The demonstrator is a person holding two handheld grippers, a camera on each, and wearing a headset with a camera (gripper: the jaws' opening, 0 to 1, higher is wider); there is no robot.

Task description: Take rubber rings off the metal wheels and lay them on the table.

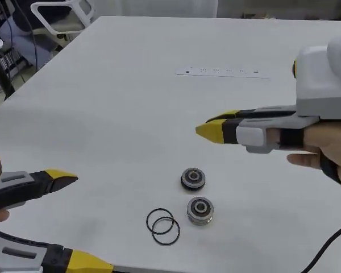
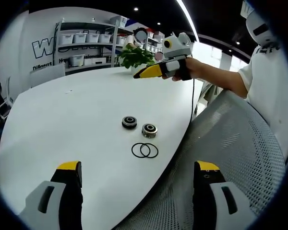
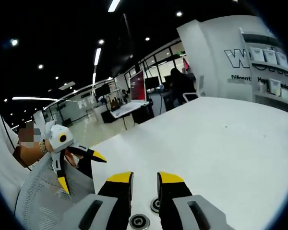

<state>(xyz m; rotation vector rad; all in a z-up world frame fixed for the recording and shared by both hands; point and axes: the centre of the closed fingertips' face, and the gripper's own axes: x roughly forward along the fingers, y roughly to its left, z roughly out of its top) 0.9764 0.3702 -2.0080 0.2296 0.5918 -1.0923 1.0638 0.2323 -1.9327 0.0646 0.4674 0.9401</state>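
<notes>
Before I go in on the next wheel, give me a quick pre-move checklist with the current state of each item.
1. Left hand-held gripper has its jaws wide apart and holds nothing: ok.
2. Right hand-held gripper is raised above the table, with a narrow gap between its jaws and nothing held: ok.
3. Two rubber rings lie flat on the table, overlapping each other and apart from both wheels: ok.
4. Far wheel has a dark band at its rim, which may or may not be a ring: cannot tell.
5. Near wheel looks more metallic, but whether its groove is bare: cannot tell.
6. Both wheels lie flat, close together, between the grippers: ok.
</notes>
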